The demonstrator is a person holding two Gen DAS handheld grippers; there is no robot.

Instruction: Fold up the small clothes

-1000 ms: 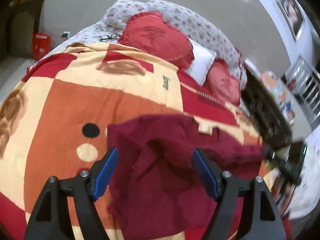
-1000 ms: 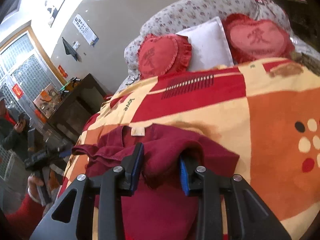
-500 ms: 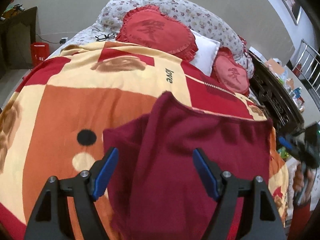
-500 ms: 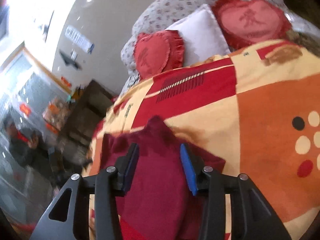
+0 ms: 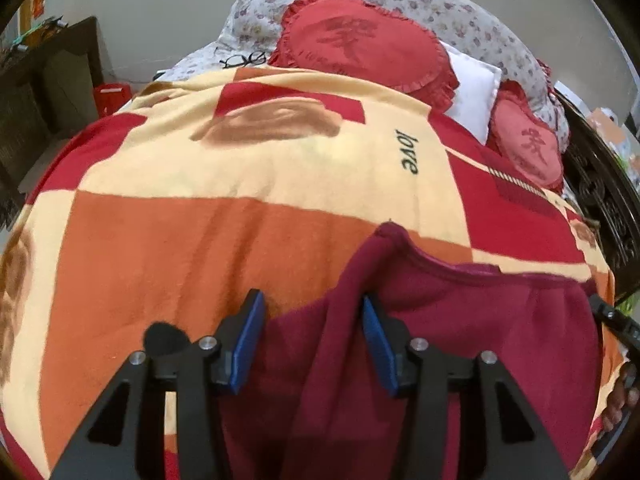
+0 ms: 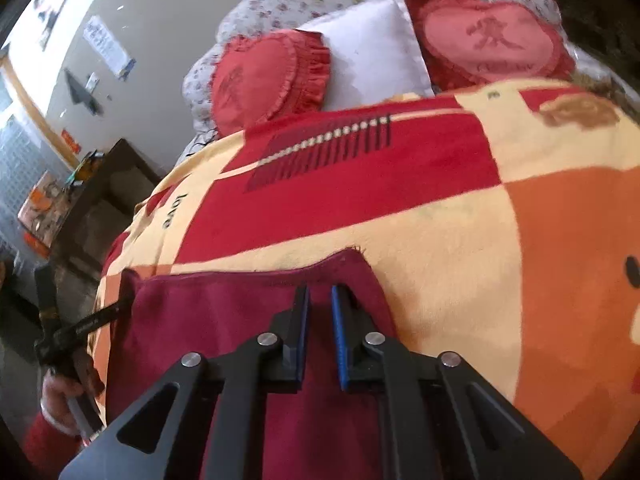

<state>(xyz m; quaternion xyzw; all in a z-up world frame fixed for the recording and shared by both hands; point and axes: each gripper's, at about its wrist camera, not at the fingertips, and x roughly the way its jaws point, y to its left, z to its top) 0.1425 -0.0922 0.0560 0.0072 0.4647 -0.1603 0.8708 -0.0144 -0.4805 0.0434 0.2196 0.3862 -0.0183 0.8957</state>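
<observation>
1. A maroon garment (image 5: 460, 320) lies spread on a patchwork blanket (image 5: 200, 240) of orange, cream and red squares; its far hem runs in a nearly straight line across the cloth, rising to a raised corner near the middle of the left wrist view; the same garment (image 6: 224, 320) fills the lower middle of the right wrist view.
2. The left gripper (image 5: 312, 336) sits low over the left part of the garment; its blue-padded fingers (image 5: 248, 340) stand spread apart, with a ridge of maroon cloth between them; the right-hand pad lies against the fabric, while the left-hand pad sits at the garment's edge over orange blanket; whether it pinches anything cannot be told.
3. The right gripper (image 6: 320, 328) sits just behind the garment's far right corner; its jaws are drawn close with a narrow slit between the blue pads, and maroon cloth shows in that slit; whether the pads actually press the cloth cannot be told.
4. In the left wrist view the right gripper's black tip (image 5: 612, 316) shows at the garment's right edge; in the right wrist view the left gripper's black finger (image 6: 100, 316) touches the garment's left edge, held by a hand (image 6: 64, 392) with a red cuff.
5. At the head of the bed stand two red frilled heart cushions (image 5: 360, 44) (image 5: 528, 144) with a white pillow (image 5: 472, 84) between them; a pair of glasses (image 5: 244, 60) lies on the floral sheet beside the nearer cushion; the word "love" (image 5: 408, 152) is printed on a cream square of the blanket.
</observation>
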